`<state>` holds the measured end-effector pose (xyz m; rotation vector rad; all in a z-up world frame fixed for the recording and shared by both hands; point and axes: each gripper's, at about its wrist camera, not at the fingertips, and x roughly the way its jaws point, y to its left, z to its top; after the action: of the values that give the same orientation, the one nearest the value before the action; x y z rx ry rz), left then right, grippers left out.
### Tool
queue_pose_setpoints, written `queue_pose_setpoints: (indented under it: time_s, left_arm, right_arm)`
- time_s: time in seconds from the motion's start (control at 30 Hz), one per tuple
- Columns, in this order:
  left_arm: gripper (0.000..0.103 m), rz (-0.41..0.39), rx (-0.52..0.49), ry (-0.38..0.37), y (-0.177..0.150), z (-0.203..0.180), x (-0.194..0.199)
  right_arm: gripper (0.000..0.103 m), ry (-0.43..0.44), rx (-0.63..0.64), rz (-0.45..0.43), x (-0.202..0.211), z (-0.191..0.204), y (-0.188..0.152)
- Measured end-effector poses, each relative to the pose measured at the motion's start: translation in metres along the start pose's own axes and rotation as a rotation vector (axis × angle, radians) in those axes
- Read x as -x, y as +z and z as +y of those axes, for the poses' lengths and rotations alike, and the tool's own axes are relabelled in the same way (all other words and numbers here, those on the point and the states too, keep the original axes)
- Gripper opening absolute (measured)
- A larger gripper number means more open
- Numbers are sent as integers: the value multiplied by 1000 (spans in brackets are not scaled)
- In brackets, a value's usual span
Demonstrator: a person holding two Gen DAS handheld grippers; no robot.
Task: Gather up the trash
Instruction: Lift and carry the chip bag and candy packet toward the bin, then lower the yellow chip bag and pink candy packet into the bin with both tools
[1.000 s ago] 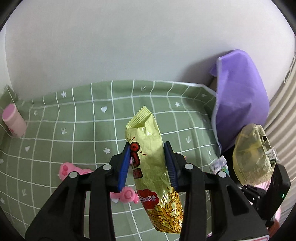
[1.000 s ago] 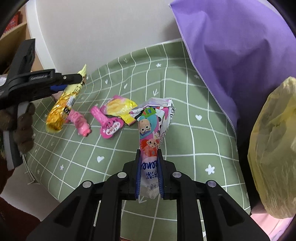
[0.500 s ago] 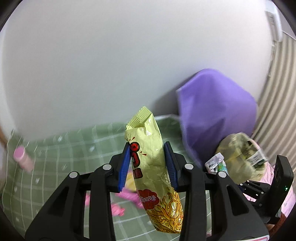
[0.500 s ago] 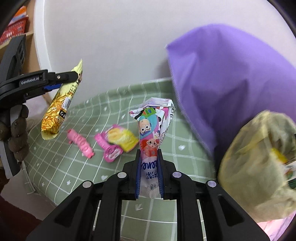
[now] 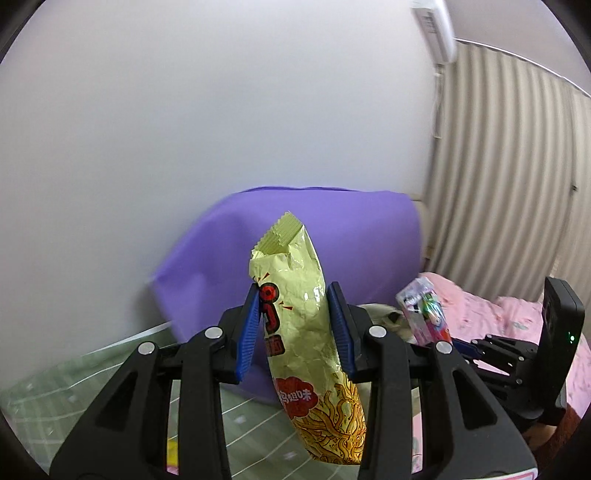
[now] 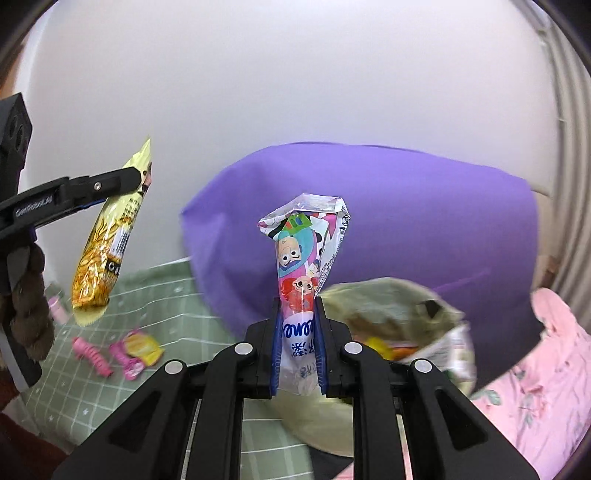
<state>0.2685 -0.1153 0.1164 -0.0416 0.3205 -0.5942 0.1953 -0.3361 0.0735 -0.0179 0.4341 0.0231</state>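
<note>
green checked tablecloth (image 6: pixel 155 295) with pink wrappers (image 6: pixel 92 352), purple pillow (image 6: pixel 406 221)

Plain white wall (image 5: pixel 184 129) behind, wall-mounted AC unit (image 5: pixel 436 29) top right above pale pleated curtains (image 5: pixel 498 166), purple pillow (image 6: pixel 406 221) leaning on wall, green grid-pattern cloth (image 6: pixel 166 295) over the surface, pink floral bedding (image 6: pixel 535 387) at right.

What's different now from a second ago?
Both grippers rose off the green checked cloth and swung toward the yellow trash bag. Unchanged: left gripper holds the gold snack packet, right gripper the cartoon-printed wrapper; pink wrappers remain on the cloth.
</note>
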Motion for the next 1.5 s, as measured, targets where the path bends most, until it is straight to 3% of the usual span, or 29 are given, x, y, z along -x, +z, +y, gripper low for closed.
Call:
queue_pose_setpoints:
  time_s: [0.27, 0.47, 0.8, 0.9, 1.07, 1.23, 1.4, 1.5]
  left_arm:
    - [35, 35, -58, -146, 9, -58, -59]
    - [35, 88, -66, -193, 3, -82, -115]
    - [35, 175, -32, -238, -36, -73, -189]
    - [35, 266, -6, -223, -58, -63, -211]
    - [35, 331, 47, -228, -72, -48, -220]
    - [35, 326, 47, -250, -61, -56, -223]
    - [35, 266, 49, -277, -29, -64, -234]
    - [35, 271, 15, -283, -24, -75, -245]
  right_arm:
    - [16, -111, -61, -5, 9, -66, -1]
    - [16, -119, -108, 24, -8, -96, -4]
    - [16, -99, -129, 61, -35, -108, -9]
    - [16, -84, -137, 76, -42, -110, -10]
    - [16, -42, -162, 105, -53, -108, -17]
    - [16, 7, -225, 156, -76, -116, -29]
    - [16, 15, -227, 152, -77, -117, -30]
    - [16, 11, -228, 150, -76, -120, -30]
